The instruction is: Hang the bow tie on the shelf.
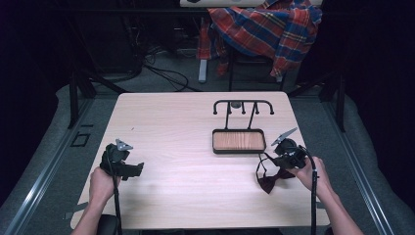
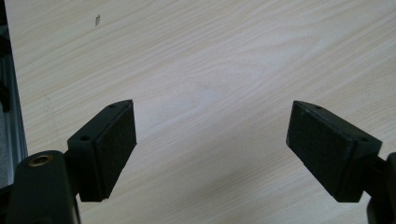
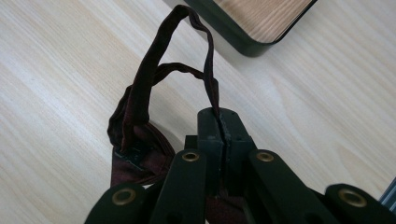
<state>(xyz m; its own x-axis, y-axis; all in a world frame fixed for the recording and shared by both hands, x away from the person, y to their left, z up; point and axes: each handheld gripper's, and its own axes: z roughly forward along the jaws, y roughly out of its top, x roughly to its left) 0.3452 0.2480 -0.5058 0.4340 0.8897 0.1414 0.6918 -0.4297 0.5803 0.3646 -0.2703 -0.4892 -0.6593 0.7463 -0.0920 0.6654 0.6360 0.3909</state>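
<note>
A dark red bow tie (image 1: 273,179) lies on the pale wooden table (image 1: 186,147) at the front right. Its thin strap (image 3: 154,60) loops upward toward a tray. My right gripper (image 3: 219,122) is shut on that strap, with the bow (image 3: 135,158) hanging below the jaws to the left; the same right gripper (image 1: 271,157) sits just right of the tray. My left gripper (image 2: 211,140) is open over bare tabletop with nothing between its pads; seen from above, the left gripper (image 1: 128,169) is at the table's front left.
A black-rimmed tray with a wooden base (image 1: 239,141) sits right of centre, with a black hook rack (image 1: 243,105) rising behind it. A plaid shirt (image 1: 266,27) hangs over a chair beyond the far edge. Cables (image 1: 161,68) lie on the floor.
</note>
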